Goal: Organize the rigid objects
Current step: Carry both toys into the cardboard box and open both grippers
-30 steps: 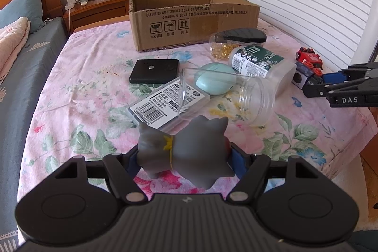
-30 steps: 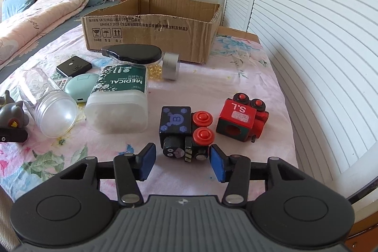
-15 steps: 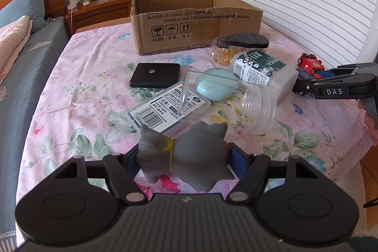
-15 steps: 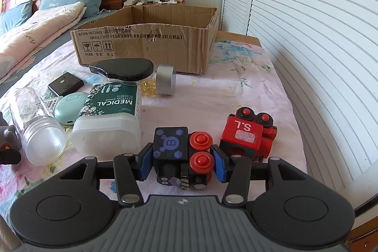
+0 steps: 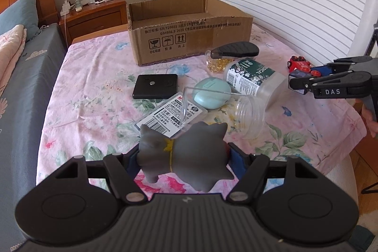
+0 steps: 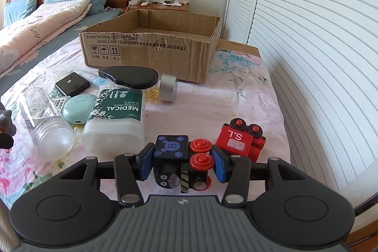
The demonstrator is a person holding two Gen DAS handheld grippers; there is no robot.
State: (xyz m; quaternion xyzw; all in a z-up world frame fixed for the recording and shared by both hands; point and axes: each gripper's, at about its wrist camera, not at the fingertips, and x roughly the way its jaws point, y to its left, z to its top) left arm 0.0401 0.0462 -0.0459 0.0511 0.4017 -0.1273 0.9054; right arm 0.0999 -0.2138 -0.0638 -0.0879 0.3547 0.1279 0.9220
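Note:
A grey cat-shaped toy (image 5: 189,155) with a yellow collar is clamped between the blue pads of my left gripper (image 5: 182,161), held above the flowered bedspread. My right gripper (image 6: 182,164) is shut on a black toy train block (image 6: 172,152) with two red buttons, and it also shows at the right edge of the left wrist view (image 5: 307,84). A red toy train (image 6: 238,141) stands just right of it on the bed. The open cardboard box (image 6: 151,49) sits at the far side, its inside partly hidden.
On the bedspread lie a cotton swab tub (image 6: 115,119), a clear jar on its side (image 6: 47,129), a teal case (image 6: 78,108), a black box (image 6: 72,84), a black-lidded jar (image 6: 128,77), a silver cylinder (image 6: 168,90) and a barcoded pack (image 5: 170,117). White shutters line the right.
My right gripper has slid forward so the black train now sits between its pads. My left gripper has risen a little with the grey toy.

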